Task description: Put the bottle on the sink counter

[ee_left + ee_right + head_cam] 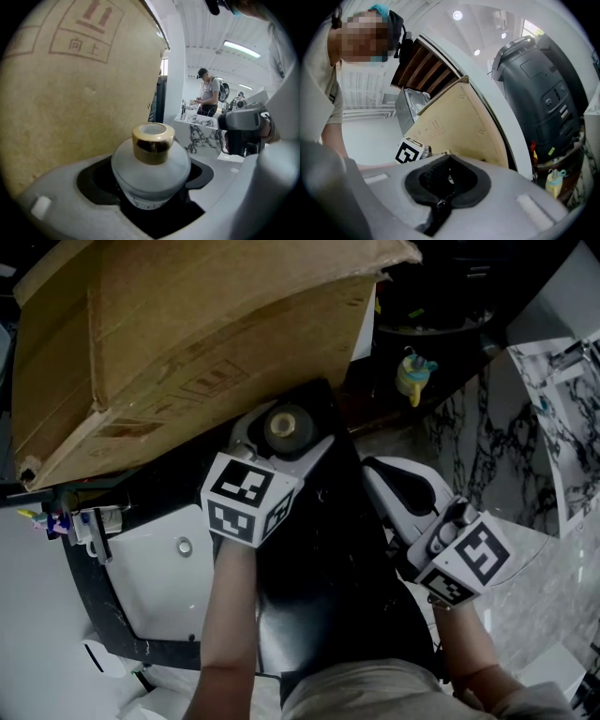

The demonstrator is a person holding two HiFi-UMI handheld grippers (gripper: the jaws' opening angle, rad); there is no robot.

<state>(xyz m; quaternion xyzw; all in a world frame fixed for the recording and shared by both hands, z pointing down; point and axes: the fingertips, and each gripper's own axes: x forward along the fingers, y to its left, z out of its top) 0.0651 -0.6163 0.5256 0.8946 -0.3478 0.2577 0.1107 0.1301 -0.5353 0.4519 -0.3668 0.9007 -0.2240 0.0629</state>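
Bottle, frosted white with gold cap, upright between the wide-open jaws of the left gripper, dark gaps at both shoulders, over the black desk, beside a cardboard box (contents unseen) and a white sink basin; right gripper jaws closed together, empty.
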